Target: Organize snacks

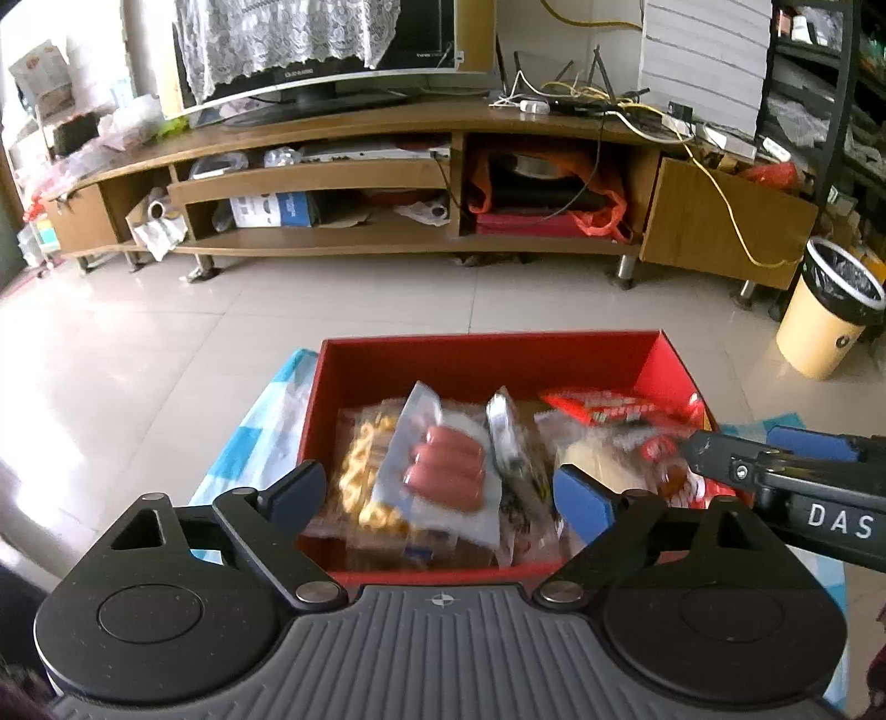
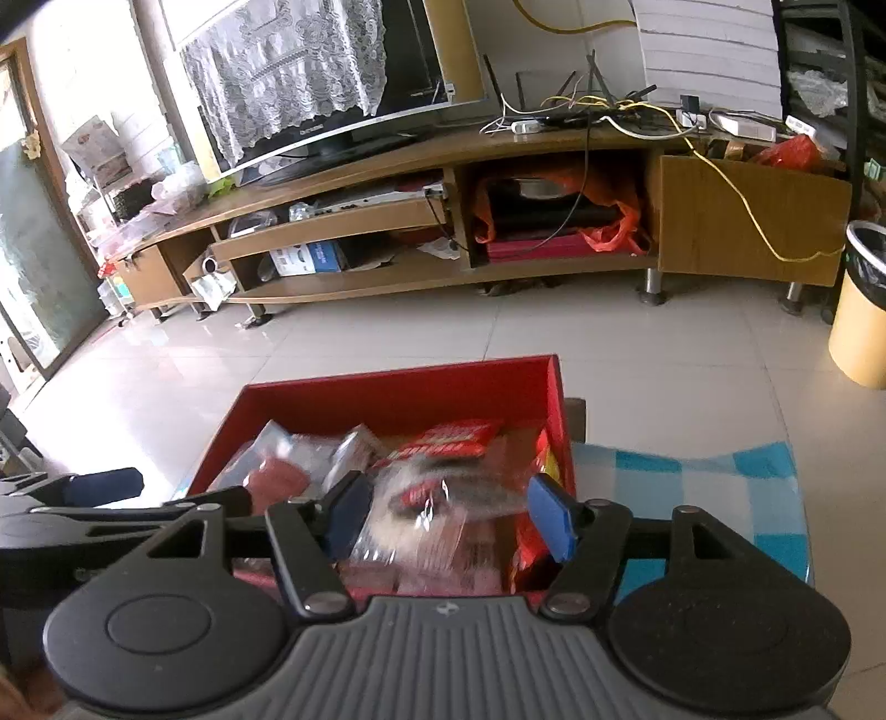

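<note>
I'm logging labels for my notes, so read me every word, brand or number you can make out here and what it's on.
"DAS" in white letters: on the right gripper body; the word runs out of frame.
Logo on the TV bezel: too small to read.
Print on the red snack packet in the red box: blurred.

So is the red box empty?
No, the red box is full of snack packets, including a sausage pack.

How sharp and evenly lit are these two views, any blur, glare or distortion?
Left wrist view: sausage pack readable, snacks near the right gripper smeared; window glare whitens the floor at left; TV stand bowed by fisheye. Right wrist view: snack packets between the open fingers motion-blurred, red box rim sharper; overexposed window at upper left.
</note>
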The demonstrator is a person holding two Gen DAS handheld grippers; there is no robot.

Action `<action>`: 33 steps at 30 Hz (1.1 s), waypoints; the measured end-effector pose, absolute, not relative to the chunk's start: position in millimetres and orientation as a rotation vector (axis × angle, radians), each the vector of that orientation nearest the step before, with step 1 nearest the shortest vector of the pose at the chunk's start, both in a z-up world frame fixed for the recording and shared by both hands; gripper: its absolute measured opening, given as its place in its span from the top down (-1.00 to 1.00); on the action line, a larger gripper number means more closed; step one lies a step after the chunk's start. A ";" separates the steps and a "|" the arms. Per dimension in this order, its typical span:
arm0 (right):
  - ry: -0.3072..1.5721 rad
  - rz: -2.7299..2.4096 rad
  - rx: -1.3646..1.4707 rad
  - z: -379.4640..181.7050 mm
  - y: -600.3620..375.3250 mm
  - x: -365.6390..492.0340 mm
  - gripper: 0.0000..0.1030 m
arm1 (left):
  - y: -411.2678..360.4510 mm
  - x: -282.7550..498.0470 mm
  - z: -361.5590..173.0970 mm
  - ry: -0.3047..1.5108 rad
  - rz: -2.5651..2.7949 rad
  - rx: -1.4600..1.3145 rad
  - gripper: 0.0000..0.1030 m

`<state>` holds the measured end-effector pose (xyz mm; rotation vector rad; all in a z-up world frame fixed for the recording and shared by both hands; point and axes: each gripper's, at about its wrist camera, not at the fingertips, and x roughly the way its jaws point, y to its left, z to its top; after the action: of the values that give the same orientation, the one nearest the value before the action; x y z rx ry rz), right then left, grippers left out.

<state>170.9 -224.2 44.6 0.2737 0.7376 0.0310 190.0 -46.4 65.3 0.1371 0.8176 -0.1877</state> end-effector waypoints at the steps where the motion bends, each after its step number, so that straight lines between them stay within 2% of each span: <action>1: 0.738 0.032 0.272 44.9 -222.3 165.7 -0.23 | -44.1 186.0 64.9 0.819 -0.188 0.137 -0.85; 11: 0.771 0.019 0.272 39.3 -211.9 115.3 -0.25 | -36.0 142.4 57.7 0.842 -0.180 0.148 -1.00; 33: 0.824 -0.003 0.278 23.2 -194.1 40.6 -0.27 | -20.2 75.6 44.5 0.886 -0.177 0.166 -1.00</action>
<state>40.6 -194.1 23.2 0.2779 0.8235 -0.0032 75.6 -20.2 44.5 0.1661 0.8855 -0.1774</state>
